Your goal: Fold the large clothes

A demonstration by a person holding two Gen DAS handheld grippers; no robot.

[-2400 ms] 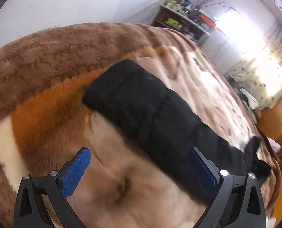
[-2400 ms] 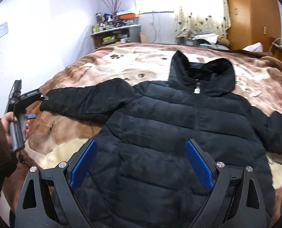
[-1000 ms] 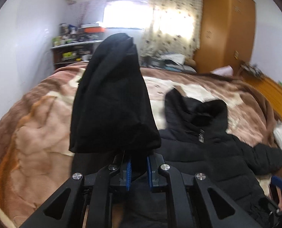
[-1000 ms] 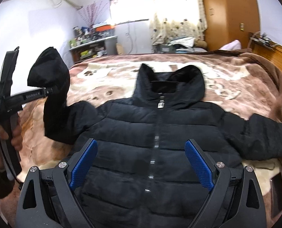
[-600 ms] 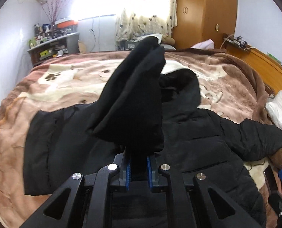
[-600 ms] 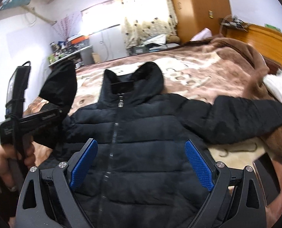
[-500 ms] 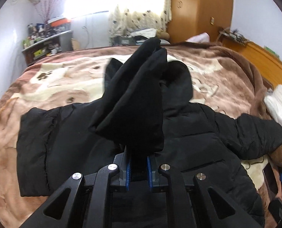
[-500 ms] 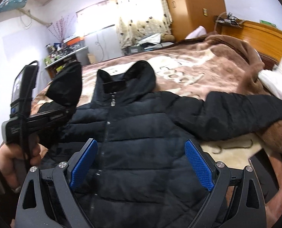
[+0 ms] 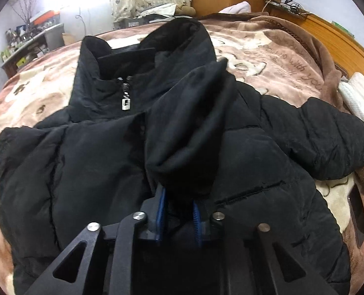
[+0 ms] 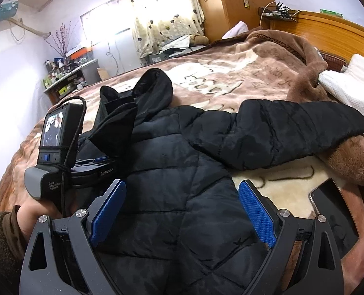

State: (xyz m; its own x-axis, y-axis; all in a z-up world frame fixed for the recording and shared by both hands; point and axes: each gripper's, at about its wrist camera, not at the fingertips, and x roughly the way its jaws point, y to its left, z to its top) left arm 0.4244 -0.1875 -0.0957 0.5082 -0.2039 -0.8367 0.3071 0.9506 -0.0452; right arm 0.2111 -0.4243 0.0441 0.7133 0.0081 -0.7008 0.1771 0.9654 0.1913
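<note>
Item, black puffer jacket [image 9: 88, 162] flat on the blanketed bed [image 10: 231, 73]: I have carried its sleeve [image 9: 194, 127] across onto the chest, left gripper [image 9: 178, 211] jaws now opening around the cuff, right gripper [image 10: 182, 211] wide apart and empty, so first fold is nearly laid.

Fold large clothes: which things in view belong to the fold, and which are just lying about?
Part of the job:
- black puffer jacket
- its folded-over sleeve, between the opening jaws of the left gripper
- its other sleeve, still spread out
- right gripper, open, empty

Lying about:
- phone on the blanket
- white pillow
- cluttered shelf
</note>
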